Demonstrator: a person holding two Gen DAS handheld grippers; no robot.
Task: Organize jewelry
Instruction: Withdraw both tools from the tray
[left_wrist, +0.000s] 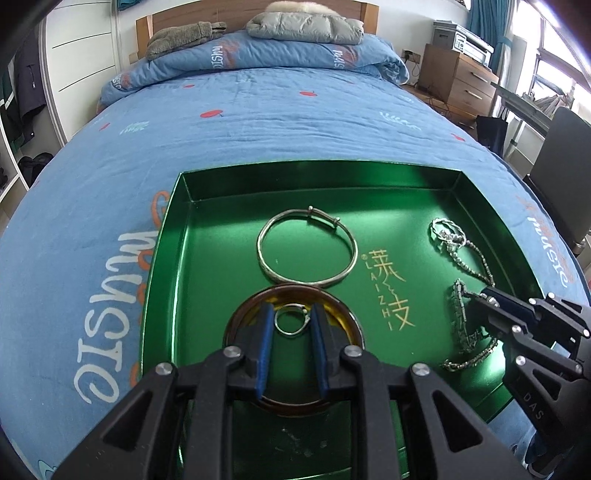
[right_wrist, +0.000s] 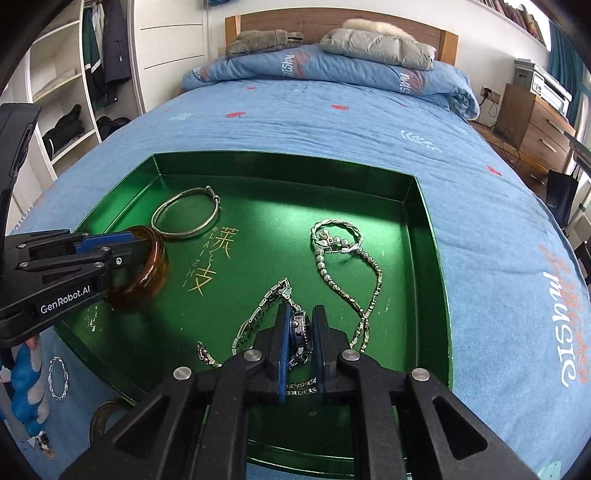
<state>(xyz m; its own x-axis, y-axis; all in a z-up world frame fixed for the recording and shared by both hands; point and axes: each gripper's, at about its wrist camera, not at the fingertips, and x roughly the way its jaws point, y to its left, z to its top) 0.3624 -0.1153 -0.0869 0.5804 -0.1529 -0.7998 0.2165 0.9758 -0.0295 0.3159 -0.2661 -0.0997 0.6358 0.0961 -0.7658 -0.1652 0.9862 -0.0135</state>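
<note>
A green tray (left_wrist: 166, 236) (right_wrist: 428, 229) lies on the blue bed. In it lie a silver bangle (left_wrist: 264, 254) (right_wrist: 162, 214), a beaded necklace with a twisted ring (left_wrist: 448, 236) (right_wrist: 334, 240), and a chain. My left gripper (left_wrist: 291, 321) (right_wrist: 147, 254) is shut on a small silver ring (left_wrist: 293, 323), inside an amber bangle (left_wrist: 354, 325) (right_wrist: 157, 273) resting in the tray. My right gripper (right_wrist: 300, 325) (left_wrist: 474, 295) is shut on a metal-band wristwatch (right_wrist: 301, 328) (left_wrist: 460, 317) just above the tray floor.
On the bedcover left of the tray lie a twisted silver bangle (right_wrist: 58, 376), a dark bangle (right_wrist: 101, 417) and a blue object (right_wrist: 22, 391). Folded quilt and jackets (left_wrist: 303, 26) lie at the bed's head. A wooden drawer unit (left_wrist: 458, 81) stands right.
</note>
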